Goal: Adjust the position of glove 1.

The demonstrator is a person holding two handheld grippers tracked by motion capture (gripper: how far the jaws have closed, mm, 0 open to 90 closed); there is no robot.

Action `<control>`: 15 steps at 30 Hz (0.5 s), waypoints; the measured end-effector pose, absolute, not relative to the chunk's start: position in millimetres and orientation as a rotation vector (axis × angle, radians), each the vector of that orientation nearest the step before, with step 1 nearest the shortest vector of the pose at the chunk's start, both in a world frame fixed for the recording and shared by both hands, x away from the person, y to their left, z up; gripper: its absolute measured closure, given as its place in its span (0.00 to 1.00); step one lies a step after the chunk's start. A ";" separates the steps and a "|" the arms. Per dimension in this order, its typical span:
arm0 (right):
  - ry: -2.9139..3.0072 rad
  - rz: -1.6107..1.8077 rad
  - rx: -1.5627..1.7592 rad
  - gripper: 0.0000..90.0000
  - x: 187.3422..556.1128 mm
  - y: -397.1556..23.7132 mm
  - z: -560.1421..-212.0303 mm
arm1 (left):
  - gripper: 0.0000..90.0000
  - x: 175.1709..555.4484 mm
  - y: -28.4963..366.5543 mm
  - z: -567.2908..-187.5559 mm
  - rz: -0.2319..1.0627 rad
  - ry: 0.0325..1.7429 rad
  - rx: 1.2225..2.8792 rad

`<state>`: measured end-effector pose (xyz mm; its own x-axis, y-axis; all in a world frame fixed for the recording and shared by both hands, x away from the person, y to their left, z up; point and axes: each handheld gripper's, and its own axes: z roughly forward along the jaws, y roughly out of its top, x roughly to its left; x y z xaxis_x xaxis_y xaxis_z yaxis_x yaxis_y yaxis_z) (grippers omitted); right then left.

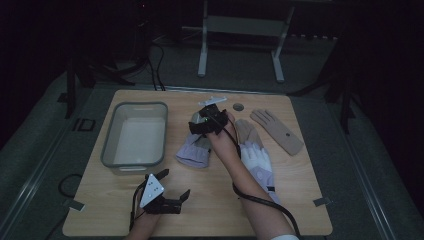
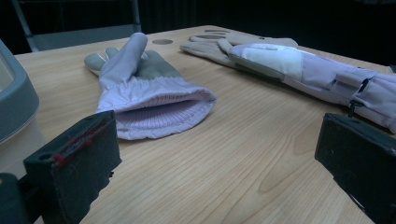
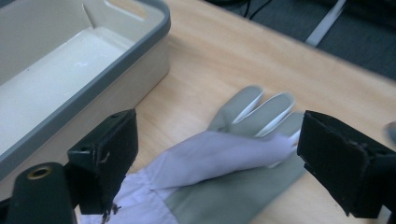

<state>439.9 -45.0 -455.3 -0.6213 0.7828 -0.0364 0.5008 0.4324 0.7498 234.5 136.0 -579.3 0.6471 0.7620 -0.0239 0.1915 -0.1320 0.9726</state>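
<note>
A lilac glove with a grey palm [image 1: 194,152] lies in the middle of the table, cuff toward me and one lilac finger folded over the palm [image 3: 224,158]. My right gripper [image 1: 200,131] hovers over its finger end, open, with the glove's fingers [image 3: 261,109] between and below the jaws; I cannot tell if it touches. My left gripper [image 1: 175,185] rests near the front edge, open and holding nothing, facing the glove's cuff [image 2: 159,114]. A long white and lilac glove [image 1: 257,162] lies to the right, under my right forearm.
A grey-rimmed tub [image 1: 111,131] stands at the left, close beside the lilac glove [image 3: 116,60]. A tan glove [image 1: 277,131] lies at the back right, another [image 1: 245,131] partly under the long glove. A round hole [image 1: 238,106] is in the tabletop.
</note>
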 end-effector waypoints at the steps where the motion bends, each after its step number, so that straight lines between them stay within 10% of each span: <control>1: 2.312 1.019 1.106 0.14 441.3 -43.5 -459.5 | 0.00 234.5 135.9 -579.3 0.590 0.791 1.667; 15: 2.324 0.886 1.319 0.13 455.5 -30.5 -517.5 | 0.00 235.1 135.7 -579.2 0.585 0.790 1.672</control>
<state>455.5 -30.5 -517.5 -0.5197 0.8540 0.0229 0.6523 0.3794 0.6561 235.1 135.7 -579.2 0.6504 0.7591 -0.0257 0.1962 -0.1352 0.9712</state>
